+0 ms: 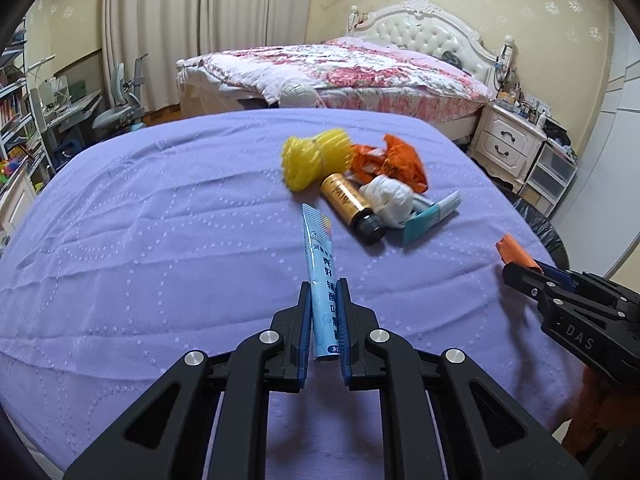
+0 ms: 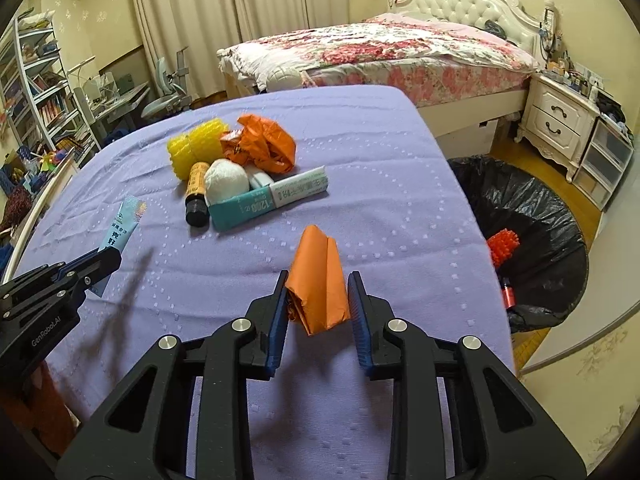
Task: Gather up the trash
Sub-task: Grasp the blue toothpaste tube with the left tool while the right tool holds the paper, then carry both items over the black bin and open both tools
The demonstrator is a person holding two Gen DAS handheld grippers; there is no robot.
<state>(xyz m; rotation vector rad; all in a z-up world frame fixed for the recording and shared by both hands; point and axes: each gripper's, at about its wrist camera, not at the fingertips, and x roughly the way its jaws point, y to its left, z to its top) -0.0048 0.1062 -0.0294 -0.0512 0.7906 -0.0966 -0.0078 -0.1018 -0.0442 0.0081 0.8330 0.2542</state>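
While both grippers carry something, the step in hand reads as lifting each piece clear and taking it to the bin.

Left gripper (image 1: 325, 286): clamped tight on the pale blue tube (image 1: 322, 276), which sticks out forward over the cloth.
Right gripper (image 2: 318, 280): the folded orange wrapper (image 2: 320, 280) sits between its jaws; the left pad touches it, the right pad looks barely off it, so the hold may be loose.
Doing it well: firm up the right grip before swinging, and lift before crossing the table edge.
Bin: a black-lined trash bag (image 2: 532, 208) stands on the floor just right of the table, already holding a red spiky piece (image 2: 503, 246).
Remaining trash: yellow foam net (image 1: 316, 158), crumpled orange bag (image 1: 394, 160), brown bottle (image 1: 352, 206), white wad (image 1: 386, 198) and teal box (image 2: 268, 198), heaped touching one another.
Surface: lilac quilted tablecloth (image 1: 160, 220), soft and wrinkled.
Room: a bedroom with a floral bed (image 1: 352, 68), a white nightstand (image 1: 506, 142) and curtains behind.
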